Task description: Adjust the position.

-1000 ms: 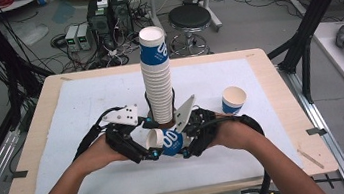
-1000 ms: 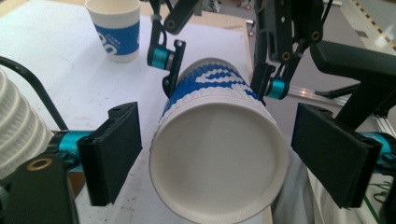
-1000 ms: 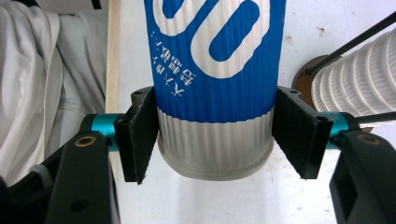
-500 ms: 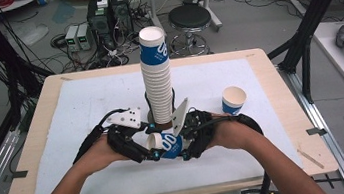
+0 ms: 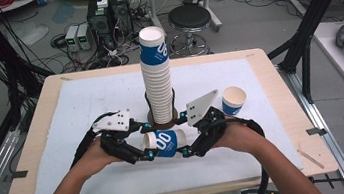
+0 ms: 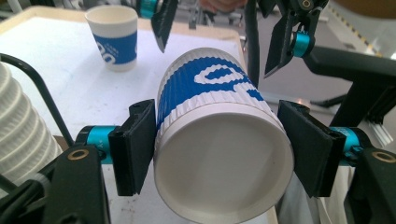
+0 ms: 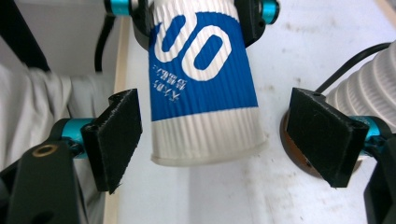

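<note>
Your blue-and-white paper cup [image 5: 163, 144] lies on its side above the white mat [image 5: 81, 109], just in front of the tall cup stack [image 5: 157, 78]. Your left gripper [image 5: 146, 141] clamps its rim end; your right gripper [image 5: 184, 137] flanks its base, jaws spread and apart from it. Another cup [image 5: 233, 100] stands upright to the right.

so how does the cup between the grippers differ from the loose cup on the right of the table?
Pose: the held cup lies on its side; the loose cup stands upright, mouth up.
Support: the held cup is clamped near one end by the left gripper, with the right gripper open around its other end; the loose cup rests untouched on the white mat.
Both are ribbed white paper cups with blue print.
</note>
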A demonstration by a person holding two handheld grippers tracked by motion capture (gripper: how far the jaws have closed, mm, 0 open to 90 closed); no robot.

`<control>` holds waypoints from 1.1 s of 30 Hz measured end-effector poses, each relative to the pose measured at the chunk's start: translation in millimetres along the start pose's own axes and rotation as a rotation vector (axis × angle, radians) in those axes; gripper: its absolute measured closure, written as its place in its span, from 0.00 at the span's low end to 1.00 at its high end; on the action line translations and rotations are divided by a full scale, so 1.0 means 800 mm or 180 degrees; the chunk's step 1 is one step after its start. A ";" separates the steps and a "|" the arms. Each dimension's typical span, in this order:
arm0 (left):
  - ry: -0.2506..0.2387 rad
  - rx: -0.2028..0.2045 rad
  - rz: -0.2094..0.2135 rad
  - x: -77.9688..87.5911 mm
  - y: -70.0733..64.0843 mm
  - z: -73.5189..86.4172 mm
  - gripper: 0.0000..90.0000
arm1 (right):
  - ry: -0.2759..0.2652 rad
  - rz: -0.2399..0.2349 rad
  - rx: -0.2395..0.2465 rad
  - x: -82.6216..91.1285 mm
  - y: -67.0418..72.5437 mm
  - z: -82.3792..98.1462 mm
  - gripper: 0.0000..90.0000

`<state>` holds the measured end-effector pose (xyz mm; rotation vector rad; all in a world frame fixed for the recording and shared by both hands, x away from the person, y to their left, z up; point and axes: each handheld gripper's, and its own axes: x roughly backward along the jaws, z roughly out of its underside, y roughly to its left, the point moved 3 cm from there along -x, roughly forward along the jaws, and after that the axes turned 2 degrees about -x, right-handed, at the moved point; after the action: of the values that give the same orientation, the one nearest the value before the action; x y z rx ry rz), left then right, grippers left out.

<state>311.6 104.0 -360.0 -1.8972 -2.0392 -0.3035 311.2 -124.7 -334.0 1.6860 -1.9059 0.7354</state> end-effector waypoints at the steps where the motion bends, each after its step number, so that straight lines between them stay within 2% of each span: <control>1: -0.0052 -0.0004 -0.0018 0.002 0.000 0.001 0.34 | -0.0093 0.0006 -0.0032 0.002 0.000 0.002 0.21; 5: -0.0231 0.0002 -0.0080 0.010 0.001 0.007 0.34 | -0.0444 -0.0017 -0.0203 0.006 -0.001 0.013 0.21; 11: -0.0431 0.0056 -0.0150 0.016 0.003 0.021 0.34 | -0.0682 0.0032 -0.0369 0.003 0.000 0.032 0.21; 21: -0.0752 0.0091 -0.0159 0.019 0.001 0.038 0.34 | -0.0967 0.0033 -0.0585 -0.006 0.005 0.051 0.21; 29: -0.0978 0.0073 -0.0107 0.023 -0.003 0.044 0.34 | -0.1121 0.0020 -0.0652 -0.009 0.009 0.063 0.21; 33: -0.1003 0.0044 -0.0074 0.022 -0.004 0.044 0.34 | -0.1236 -0.0032 -0.0742 -0.012 0.009 0.068 0.21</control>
<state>304.2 133.2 -385.5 -2.0197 -2.2531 0.0067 305.0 -153.9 -380.7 1.7803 -2.1380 0.1748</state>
